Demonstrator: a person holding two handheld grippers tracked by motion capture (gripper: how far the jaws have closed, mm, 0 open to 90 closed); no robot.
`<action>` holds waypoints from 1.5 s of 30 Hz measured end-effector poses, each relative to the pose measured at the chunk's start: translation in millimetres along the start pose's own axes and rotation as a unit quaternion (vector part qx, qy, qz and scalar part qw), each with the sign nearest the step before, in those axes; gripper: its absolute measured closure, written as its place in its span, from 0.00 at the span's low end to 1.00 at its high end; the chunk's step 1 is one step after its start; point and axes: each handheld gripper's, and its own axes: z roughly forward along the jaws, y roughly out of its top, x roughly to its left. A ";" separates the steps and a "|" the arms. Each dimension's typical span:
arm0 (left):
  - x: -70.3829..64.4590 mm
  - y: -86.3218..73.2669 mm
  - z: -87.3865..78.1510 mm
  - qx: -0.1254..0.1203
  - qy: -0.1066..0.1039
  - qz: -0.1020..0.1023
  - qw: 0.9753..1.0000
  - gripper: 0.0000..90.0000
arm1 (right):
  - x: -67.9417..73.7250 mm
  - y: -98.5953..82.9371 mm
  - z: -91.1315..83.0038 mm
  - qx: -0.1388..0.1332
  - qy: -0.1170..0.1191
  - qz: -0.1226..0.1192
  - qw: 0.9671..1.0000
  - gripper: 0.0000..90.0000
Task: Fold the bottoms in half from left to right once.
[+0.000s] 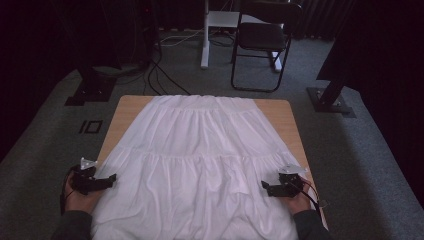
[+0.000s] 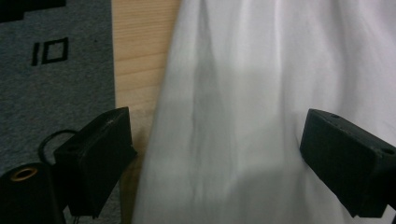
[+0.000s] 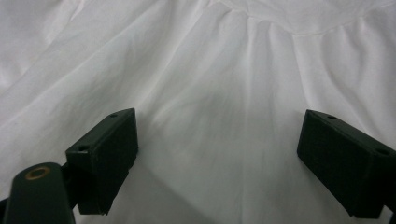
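A white tiered skirt [image 1: 200, 155] lies spread flat over the wooden table [image 1: 131, 107], waistband at the far end, hem hanging over the near edge. My left gripper [image 1: 111, 178] hovers at the skirt's left edge, open, its jaws wide apart over the cloth edge [image 2: 224, 140] with nothing between them. At the skirt's right side my right gripper [image 1: 266, 187] is open too, pointing inward over the fabric [image 3: 219, 121]. A hand holds each gripper from below.
Grey carpet [image 1: 45, 145] surrounds the table. A black folding chair [image 1: 262, 40] and a white stand leg [image 1: 205, 35] are beyond the far edge, with cables on the floor. Dark metal bases [image 1: 92, 90] [image 1: 332, 102] stand at both far corners.
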 end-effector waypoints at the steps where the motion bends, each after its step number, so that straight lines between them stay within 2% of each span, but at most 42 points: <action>1: -0.9 -0.5 -0.9 0.003 -0.007 0.009 1.000 0.11 | 0.0 0.0 0.0 0.000 0.000 0.000 1.000 0.13; 3: -2.6 -0.6 -2.6 0.011 -0.017 0.021 1.000 0.11 | 0.0 -0.1 0.0 0.000 0.000 -0.001 1.000 0.13; 6: -3.3 0.5 -4.6 0.025 -0.021 0.028 0.999 0.12 | 0.0 -0.1 -0.1 0.000 0.000 0.000 1.000 0.13; 8: -3.2 1.7 -7.6 0.024 -0.020 0.026 0.999 0.18 | 0.4 -0.8 -1.0 -0.002 0.000 0.002 1.000 0.15; 9: -2.9 2.3 -10.5 0.021 -0.024 0.028 0.999 0.30 | 0.5 -1.3 -1.9 -0.003 -0.001 0.001 1.000 0.18; 10: -2.9 2.4 -12.4 0.019 -0.030 0.032 0.999 0.50 | 0.5 -1.7 -3.8 -0.005 0.001 0.000 1.000 0.29; 11: -3.6 2.7 -13.4 0.021 -0.034 0.034 0.999 0.67 | -0.3 -1.1 -7.7 -0.005 0.006 -0.004 1.000 0.48; 12: -5.0 3.0 -13.7 0.021 -0.040 0.037 0.998 0.76 | -2.1 0.3 -13.1 -0.004 0.009 -0.005 1.000 0.56; 13: -6.4 3.2 -13.8 0.023 -0.043 0.042 0.998 0.84 | -4.1 2.0 -20.6 -0.015 -0.001 -0.003 1.000 0.61; 14: -8.9 3.4 -13.9 0.023 -0.041 0.048 0.998 0.90 | -6.4 3.5 -27.5 -0.027 -0.014 -0.001 1.000 0.63; 16: -12.1 4.0 -13.6 0.023 -0.033 0.056 0.998 0.95 | -17.1 6.0 -46.7 -0.054 -0.050 0.018 0.997 0.61; 18: -13.2 4.3 -13.6 0.024 -0.026 0.059 0.998 0.96 | -34.5 2.5 -60.3 -0.057 -0.087 0.047 0.994 0.55; 19: -13.2 4.3 -13.6 0.024 -0.026 0.059 0.998 0.96 | -34.5 2.5 -60.3 -0.057 -0.087 0.047 0.994 0.55; 20: -13.3 4.9 -13.6 0.026 -0.008 0.065 0.998 0.96 | -40.4 -0.4 -62.4 -0.053 -0.100 0.056 0.992 0.53; 21: -12.9 5.1 -13.5 0.026 0.000 0.066 0.998 0.97 | -56.6 -13.2 -61.3 -0.037 -0.114 0.096 0.988 0.46; 22: -12.1 5.5 -13.7 0.029 0.009 0.066 0.997 0.97 | -61.0 -18.3 -58.7 -0.028 -0.115 0.107 0.987 0.43; 23: -10.8 5.8 -13.6 0.030 0.018 0.066 0.997 0.97 | -63.7 -22.3 -55.4 -0.020 -0.120 0.111 0.986 0.40; 25: -8.4 6.4 -13.1 0.033 0.039 0.069 0.996 0.97 | -66.9 -26.8 -48.8 0.002 -0.108 0.117 0.987 0.35; 27: -5.3 7.6 -12.6 0.038 0.061 0.073 0.995 0.97 | -68.2 -28.6 -42.7 0.025 -0.100 0.119 0.988 0.36; 28: -3.1 8.1 -12.5 0.039 0.072 0.074 0.994 0.97 | -67.2 -28.4 -42.1 0.022 -0.103 0.113 0.988 0.43; 31: 8.3 9.4 -13.5 0.038 0.113 0.064 0.991 0.98 | -66.4 -25.2 -45.6 0.033 -0.090 0.103 0.990 0.75; 32: 12.4 10.0 -14.5 0.038 0.130 0.063 0.989 0.98 | -66.0 -24.8 -46.1 0.035 -0.086 0.100 0.991 0.82; 34: 20.5 10.9 -15.6 0.046 0.163 0.065 0.983 0.98 | -64.4 -25.0 -46.7 0.037 -0.081 0.091 0.992 0.88; 36: 27.1 12.0 -16.7 0.054 0.191 0.064 0.978 0.98 | -62.6 -25.5 -46.7 0.035 -0.081 0.089 0.992 0.89; 37: 29.4 12.9 -17.4 0.054 0.203 0.062 0.976 0.98 | -62.4 -25.6 -46.7 0.034 -0.080 0.091 0.992 0.89; 39: 29.1 16.1 -20.2 0.053 0.217 0.057 0.973 0.98 | -61.3 -25.4 -46.1 0.032 -0.071 0.091 0.993 0.90; 40: 26.3 18.4 -22.7 0.049 0.216 0.056 0.974 0.98 | -60.1 -25.2 -45.6 0.031 -0.069 0.088 0.993 0.90; 42: 18.4 23.5 -31.8 0.022 0.187 0.054 0.981 0.98 | -58.1 -24.5 -44.8 0.031 -0.070 0.083 0.994 0.90; 45: 8.6 34.5 -51.2 -0.025 0.135 0.044 0.990 0.98 | -58.3 -25.0 -44.8 0.029 -0.067 0.085 0.994 0.90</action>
